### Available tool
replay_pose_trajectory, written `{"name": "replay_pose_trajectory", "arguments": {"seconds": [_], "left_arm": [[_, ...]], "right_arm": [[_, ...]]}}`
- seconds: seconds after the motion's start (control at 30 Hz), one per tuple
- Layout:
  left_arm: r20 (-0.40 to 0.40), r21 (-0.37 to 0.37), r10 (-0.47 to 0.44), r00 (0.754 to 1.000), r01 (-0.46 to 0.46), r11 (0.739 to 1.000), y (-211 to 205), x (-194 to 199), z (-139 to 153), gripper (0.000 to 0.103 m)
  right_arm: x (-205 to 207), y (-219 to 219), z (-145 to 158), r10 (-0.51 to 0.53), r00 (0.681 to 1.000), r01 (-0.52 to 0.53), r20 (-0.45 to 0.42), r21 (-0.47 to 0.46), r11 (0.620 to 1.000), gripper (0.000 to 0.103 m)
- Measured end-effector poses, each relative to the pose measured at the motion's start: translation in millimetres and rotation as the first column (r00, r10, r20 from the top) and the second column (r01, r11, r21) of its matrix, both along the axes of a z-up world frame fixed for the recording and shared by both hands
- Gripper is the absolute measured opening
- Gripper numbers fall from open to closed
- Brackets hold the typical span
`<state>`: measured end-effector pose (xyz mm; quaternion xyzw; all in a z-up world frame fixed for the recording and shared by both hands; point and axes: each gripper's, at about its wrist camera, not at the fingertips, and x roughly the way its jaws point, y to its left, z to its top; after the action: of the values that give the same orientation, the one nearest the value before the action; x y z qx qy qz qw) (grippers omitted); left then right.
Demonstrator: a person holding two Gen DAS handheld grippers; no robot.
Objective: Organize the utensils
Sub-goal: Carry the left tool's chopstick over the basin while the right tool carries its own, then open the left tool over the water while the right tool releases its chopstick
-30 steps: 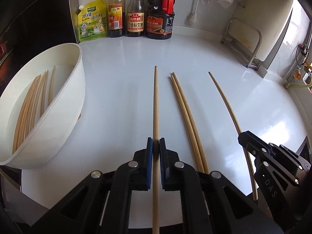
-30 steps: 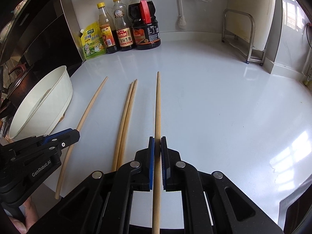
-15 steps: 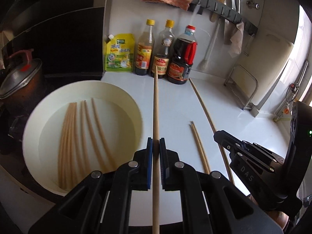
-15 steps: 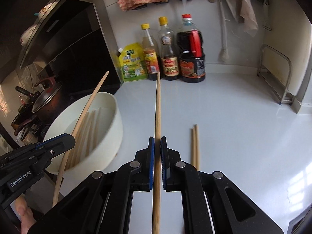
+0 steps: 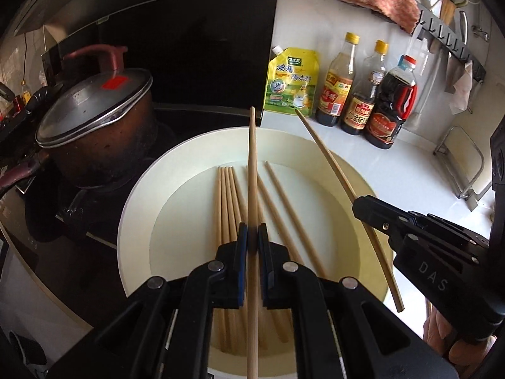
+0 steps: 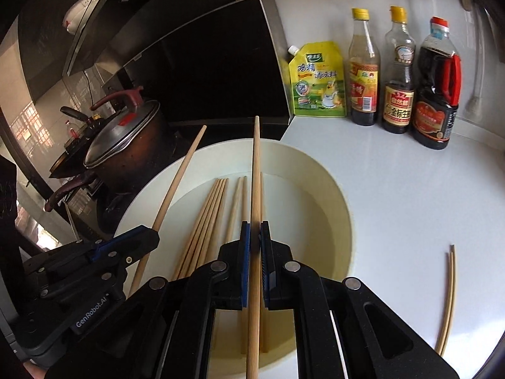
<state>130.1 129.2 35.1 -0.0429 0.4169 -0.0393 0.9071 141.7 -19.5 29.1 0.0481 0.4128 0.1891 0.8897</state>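
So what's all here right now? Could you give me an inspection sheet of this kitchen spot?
Surface: white glossy countertop.
Job's things: round white basin holding loose wooden chopsticks; two more chopsticks on the counter.
Clutter: yellow seasoning pouch, three sauce bottles.
Grippers: left gripper and right gripper each shut on one chopstick above the basin.
Cables: nothing seen.
Surroundings: lidded dark pot on the stove, pink cloth on a wall rack.

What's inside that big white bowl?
The white bowl holds several loose wooden chopsticks lying on its bottom. Their near ends are hidden behind the left gripper, so an exact count is uncertain.
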Motion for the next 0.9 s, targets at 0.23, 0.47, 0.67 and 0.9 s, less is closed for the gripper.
{"name": "replay_pose_trajectory", "arguments": {"seconds": [0.23,0.47,0.67,0.9], "left_arm": [[-0.059,-0.03,0.013,0.998,-0.015,0.999,15,18,-27,0.008],[-0.1,-0.053,0.028,0.995,-0.034,0.998,23,25,-42,0.008],[-0.074,-0.062,0.051,0.996,-0.055,0.997,28,19,-36,0.043],[-0.054,-0.058,0.058,0.997,-0.061,0.996,27,8,-27,0.044]], "right_arm": [[15,23,-27,0.034,0.997,-0.036,-0.075,-0.033,0.999,0.006],[17,27,-39,0.032,0.994,-0.036,-0.103,-0.044,0.998,0.006],[13,22,-36,0.034,0.995,-0.038,-0.095,-0.042,0.998,0.007],[1,13,-26,0.017,0.998,-0.019,-0.065,-0.035,0.999,0.007]]}}
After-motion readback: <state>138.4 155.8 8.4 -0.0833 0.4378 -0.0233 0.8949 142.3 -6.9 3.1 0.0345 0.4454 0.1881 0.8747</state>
